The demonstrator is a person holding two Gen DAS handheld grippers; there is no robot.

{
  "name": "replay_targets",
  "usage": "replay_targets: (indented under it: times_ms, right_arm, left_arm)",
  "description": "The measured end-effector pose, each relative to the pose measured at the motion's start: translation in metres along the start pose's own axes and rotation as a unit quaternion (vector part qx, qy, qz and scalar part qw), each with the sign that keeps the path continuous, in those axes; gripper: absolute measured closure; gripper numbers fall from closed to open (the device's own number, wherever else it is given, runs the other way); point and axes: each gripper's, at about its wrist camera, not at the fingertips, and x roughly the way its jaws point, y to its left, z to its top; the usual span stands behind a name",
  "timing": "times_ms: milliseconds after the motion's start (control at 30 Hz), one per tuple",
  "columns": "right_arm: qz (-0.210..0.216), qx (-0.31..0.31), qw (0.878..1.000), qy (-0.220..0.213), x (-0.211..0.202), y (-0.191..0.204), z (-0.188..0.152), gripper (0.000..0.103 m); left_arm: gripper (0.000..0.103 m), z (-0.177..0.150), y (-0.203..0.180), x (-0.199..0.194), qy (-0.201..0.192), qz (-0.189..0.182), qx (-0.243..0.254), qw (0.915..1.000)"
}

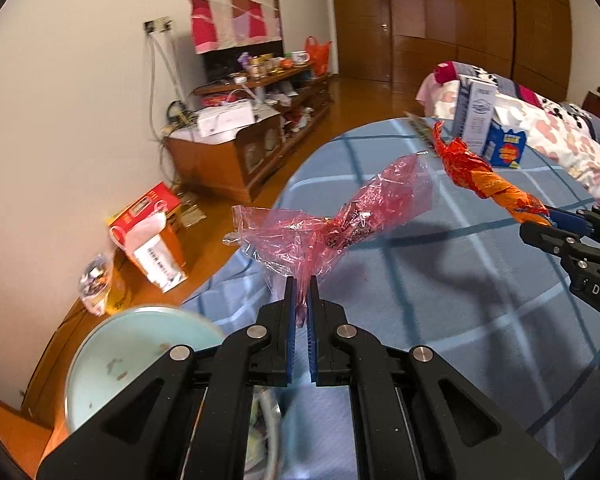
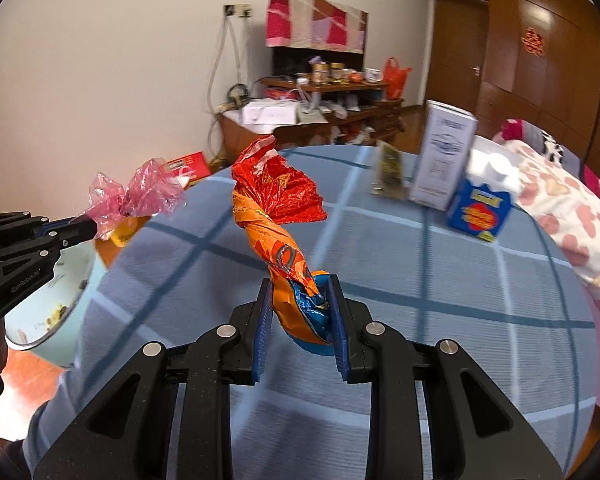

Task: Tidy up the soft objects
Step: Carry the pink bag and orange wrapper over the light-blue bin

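Two wrappers aloft: each gripper carries one crumpled bag clear of the blue checked tablecloth (image 1: 440, 280), neither bag touching it.
Left gripper (image 1: 302, 292): jaws clenched on a thin pinch of the pink plastic bag (image 1: 332, 216); the pads nearly meet because the film is so slight.
Pink plastic bag: translucent and wrinkled, fanning forward and upward from the pads, held by one twisted end so the rest hangs free.
Right gripper (image 2: 300, 300): jaws partly closed, grasping the orange snack bag (image 2: 276, 216) by its bunched blue-and-orange end; the thicker wad keeps the pads apart.
Orange snack bag: twisted into a rope that rises from the pads and flares into a red crumple at the top.
Pale blue basin (image 1: 140, 352): below and left of the left gripper, beside the table edge, with a few scraps inside; judged the likely place for the wrappers, though nothing confirms it.
Cartons (image 2: 444, 156): a tall white box and a blue box (image 2: 480, 212) stand at the table's far side, well apart from both bags.
Stage, as judged: carrying, not placing; both grips appear secure.
Risk: thin film could slip from the pinch.
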Motion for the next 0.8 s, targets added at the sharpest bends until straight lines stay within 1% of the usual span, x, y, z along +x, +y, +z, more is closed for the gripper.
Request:
replay_targets:
  times_ms: [333, 800]
  right_arm:
    - [0.026, -0.032, 0.999, -0.003, 0.002, 0.042, 0.003, 0.076]
    - [0.058, -0.081, 0.995, -0.006, 0.000, 0.099, 0.005, 0.076]
  left_arm:
    - [0.099, -0.022, 0.035, -0.017, 0.001, 0.027, -0.029, 0.9992]
    - [0.099, -0.048, 0.075, -0.042, 0.006, 0.062, -0.047, 0.9969]
